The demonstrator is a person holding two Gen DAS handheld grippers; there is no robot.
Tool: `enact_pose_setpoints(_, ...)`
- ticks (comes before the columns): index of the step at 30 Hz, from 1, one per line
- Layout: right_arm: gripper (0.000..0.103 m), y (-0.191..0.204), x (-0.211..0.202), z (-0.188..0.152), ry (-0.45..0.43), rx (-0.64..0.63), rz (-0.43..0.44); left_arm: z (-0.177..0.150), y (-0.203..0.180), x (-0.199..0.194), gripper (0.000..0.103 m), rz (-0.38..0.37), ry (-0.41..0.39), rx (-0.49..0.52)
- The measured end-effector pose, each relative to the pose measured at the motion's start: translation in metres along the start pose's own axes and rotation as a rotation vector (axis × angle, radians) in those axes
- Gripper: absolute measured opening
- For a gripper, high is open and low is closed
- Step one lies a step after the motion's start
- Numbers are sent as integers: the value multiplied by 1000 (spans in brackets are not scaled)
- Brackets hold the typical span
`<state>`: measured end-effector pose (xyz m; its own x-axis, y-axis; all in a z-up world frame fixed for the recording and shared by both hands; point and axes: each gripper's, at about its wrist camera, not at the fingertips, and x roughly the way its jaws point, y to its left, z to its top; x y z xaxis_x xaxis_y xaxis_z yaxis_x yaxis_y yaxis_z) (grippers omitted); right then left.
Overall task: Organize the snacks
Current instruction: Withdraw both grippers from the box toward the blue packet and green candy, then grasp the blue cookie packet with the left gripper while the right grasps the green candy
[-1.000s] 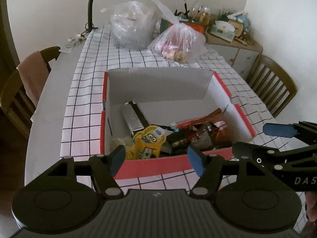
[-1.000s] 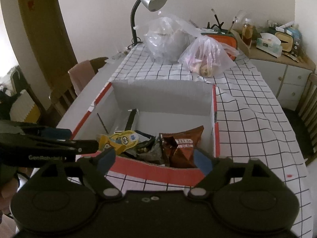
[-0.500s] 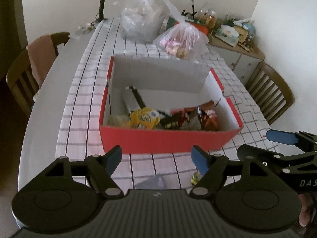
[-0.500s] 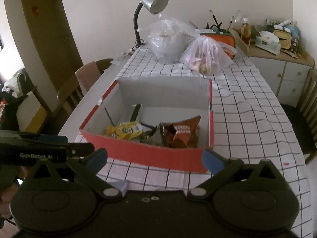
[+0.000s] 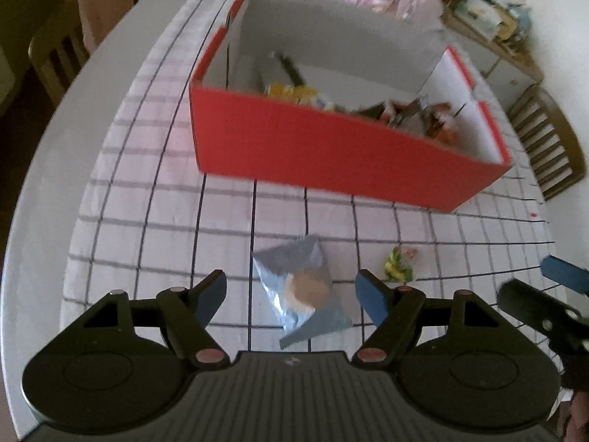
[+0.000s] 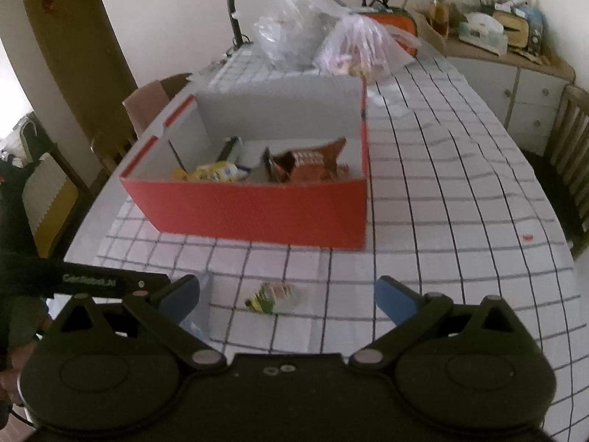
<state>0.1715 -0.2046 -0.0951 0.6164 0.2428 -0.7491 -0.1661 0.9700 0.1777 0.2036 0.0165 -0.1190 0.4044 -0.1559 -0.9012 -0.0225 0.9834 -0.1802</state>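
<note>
Tablecloth (image 5: 154, 221): silver packet (image 5: 302, 291) lengthwise toward box (image 5: 331, 154)

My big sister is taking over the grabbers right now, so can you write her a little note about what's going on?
Left gripper: open, empty, with the clear-wrapped round cookie packet lying between its fingers on the checked tablecloth.
Right gripper: open, empty, facing the small green-and-yellow candy.
Done: several snacks already lie in the red box, including a yellow packet and a brown bag.
Left: put the cookie packet and the candy into the box.
</note>
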Motion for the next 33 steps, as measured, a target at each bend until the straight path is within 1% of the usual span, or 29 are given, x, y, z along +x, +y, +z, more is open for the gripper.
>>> enact_pose_setpoints(3, 102, -6, 3, -9, 22, 2, -8, -4, -1, 15, 77, 19, 33, -14)
enact_pose_setpoints(7, 102, -12, 8, -17, 47, 3, -19, -9, -7, 29, 77, 40, 53, -11)
enact_pose_setpoints(9, 101, -14, 11, -21, 60, 1, -24, -11, -9, 35, 77, 39, 63, -16)
enact_pose_setpoints(12, 101, -17, 15, -24, 75, 1, -24, -12, -12, 40, 76, 48, 70, -7)
enact_pose_setpoints(16, 100, -16, 21, -25, 87, -2, -21, -14, -14, 42, 76, 61, 54, 6)
enact_pose_setpoints(18, 99, -14, 24, -25, 94, -11, -23, -15, -14, 41, 70, 74, 43, 11)
enact_pose_setpoints(21, 97, -11, 31, -24, 104, -25, -23, -17, -18, 40, 59, 93, 26, 35)
enact_pose_setpoints(22, 96, -9, 34, -24, 110, -31, -23, -17, -19, 41, 53, 99, 20, 40)
enact_pose_setpoints(23, 96, -8, 37, -23, 114, -37, -22, -18, -18, 40, 50, 104, 15, 45)
enact_pose_setpoints(25, 94, -3, 43, -22, 123, -52, -21, -19, -16, 39, 47, 99, 7, 47)
enact_pose_setpoints(29, 89, 7, 58, -19, 142, -82, -19, -20, -8, 35, 47, 75, 7, 39)
enact_pose_setpoints(31, 84, 12, 65, -17, 150, -93, -15, -20, -4, 33, 47, 68, 9, 30)
enact_pose_setpoints(33, 82, 17, 73, -15, 156, -107, -18, -20, -1, 32, 47, 61, 15, 19)
